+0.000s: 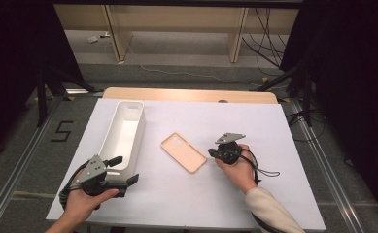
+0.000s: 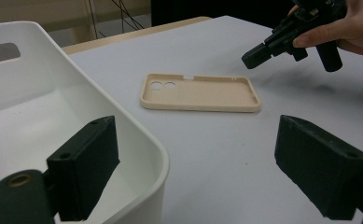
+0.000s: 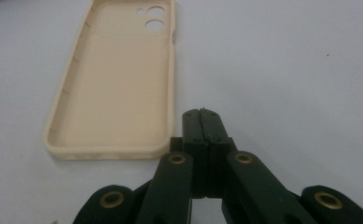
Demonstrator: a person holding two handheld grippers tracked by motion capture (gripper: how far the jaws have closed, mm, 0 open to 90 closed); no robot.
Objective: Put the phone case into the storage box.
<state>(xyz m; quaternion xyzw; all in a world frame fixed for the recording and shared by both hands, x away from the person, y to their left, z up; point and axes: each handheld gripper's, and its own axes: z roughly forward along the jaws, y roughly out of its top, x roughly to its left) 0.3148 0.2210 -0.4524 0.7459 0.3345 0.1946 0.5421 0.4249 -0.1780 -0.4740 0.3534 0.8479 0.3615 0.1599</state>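
A white sheet [image 1: 254,121] covers a wooden table [image 1: 186,94] standing on grey carpet [image 1: 26,145], where black tape marks the numeral 5 [image 1: 61,131]. Metal rails [image 1: 16,165] run along both sides. Black curtains [image 1: 356,73] flank the scene (tripod legs [image 1: 48,85] at their feet), while pale wooden furniture [image 1: 177,24] and loose cables [image 1: 264,39] line the back.

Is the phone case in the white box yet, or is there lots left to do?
Not yet. The phone case lies hollow side up on the table, outside the white box. The left gripper stands open astride the box's near wall. The right gripper is shut on nothing beside the case. Probably left: gripping the case and placing it in the box.
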